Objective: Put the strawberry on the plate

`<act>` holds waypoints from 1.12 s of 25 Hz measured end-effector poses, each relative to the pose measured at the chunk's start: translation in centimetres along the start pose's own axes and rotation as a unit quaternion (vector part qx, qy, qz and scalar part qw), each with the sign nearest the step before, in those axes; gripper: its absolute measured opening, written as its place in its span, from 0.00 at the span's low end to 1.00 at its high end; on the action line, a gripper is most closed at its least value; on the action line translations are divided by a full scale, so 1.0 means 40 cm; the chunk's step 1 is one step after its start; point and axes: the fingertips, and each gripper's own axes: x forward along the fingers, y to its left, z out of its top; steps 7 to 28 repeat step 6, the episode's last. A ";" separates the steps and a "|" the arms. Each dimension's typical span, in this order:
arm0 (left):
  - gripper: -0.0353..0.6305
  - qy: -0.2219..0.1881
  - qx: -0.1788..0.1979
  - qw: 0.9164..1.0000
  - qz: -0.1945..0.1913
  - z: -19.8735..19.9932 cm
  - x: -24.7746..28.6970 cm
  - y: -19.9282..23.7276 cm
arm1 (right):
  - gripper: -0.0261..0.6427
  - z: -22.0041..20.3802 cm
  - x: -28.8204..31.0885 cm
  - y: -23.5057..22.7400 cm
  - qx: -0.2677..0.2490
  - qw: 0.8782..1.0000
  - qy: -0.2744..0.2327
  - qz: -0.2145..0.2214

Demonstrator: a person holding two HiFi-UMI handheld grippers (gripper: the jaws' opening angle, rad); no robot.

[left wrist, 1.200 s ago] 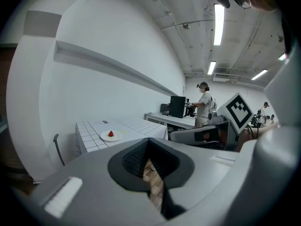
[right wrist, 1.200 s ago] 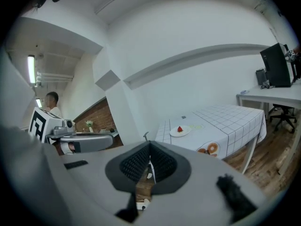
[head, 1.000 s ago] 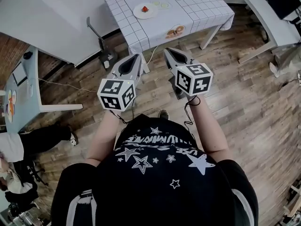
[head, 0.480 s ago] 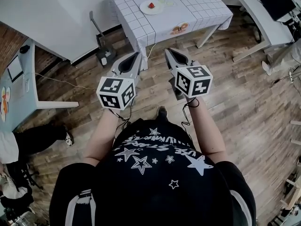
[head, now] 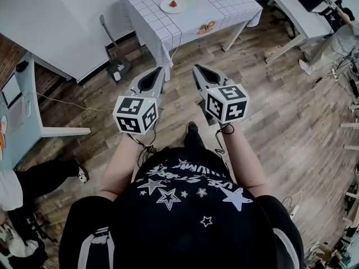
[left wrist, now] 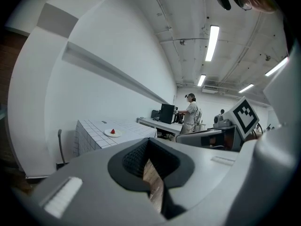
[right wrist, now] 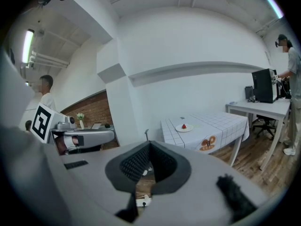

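Observation:
A red strawberry (head: 173,3) lies on a white plate (head: 168,7) on the checked-cloth table (head: 196,7) far ahead of me; the left gripper view shows the strawberry (left wrist: 112,131) and plate (left wrist: 114,134) small and distant, and so does the right gripper view, strawberry (right wrist: 184,125) on plate (right wrist: 184,129). My left gripper (head: 160,69) and right gripper (head: 196,68) are held side by side over the wooden floor, well short of the table. Both are shut, with nothing between the jaws of the left gripper (left wrist: 147,141) or the right gripper (right wrist: 149,145).
A doughnut print (head: 207,26) marks the cloth's front edge. A dark stand (head: 115,66) sits left of the table. White desks (head: 291,4) run along the right, where a person (right wrist: 292,84) stands. A grey desk (head: 22,105) and a seated person (head: 39,172) are at the left.
The table with the plate and strawberry has slid up and left in the head view and looks smaller. Both grippers keep the same shut pose in front of the body.

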 end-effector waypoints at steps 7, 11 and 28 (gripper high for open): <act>0.07 -0.016 0.032 0.999 -0.004 0.046 -0.152 -0.144 | 0.06 -0.013 -0.196 0.101 0.000 1.000 -0.004 -0.004; 0.07 -0.016 0.032 0.999 -0.004 0.046 -0.152 -0.144 | 0.06 -0.013 -0.196 0.101 0.000 1.000 -0.004 -0.004; 0.07 -0.016 0.032 0.999 -0.004 0.046 -0.152 -0.144 | 0.06 -0.013 -0.196 0.101 0.000 1.000 -0.004 -0.004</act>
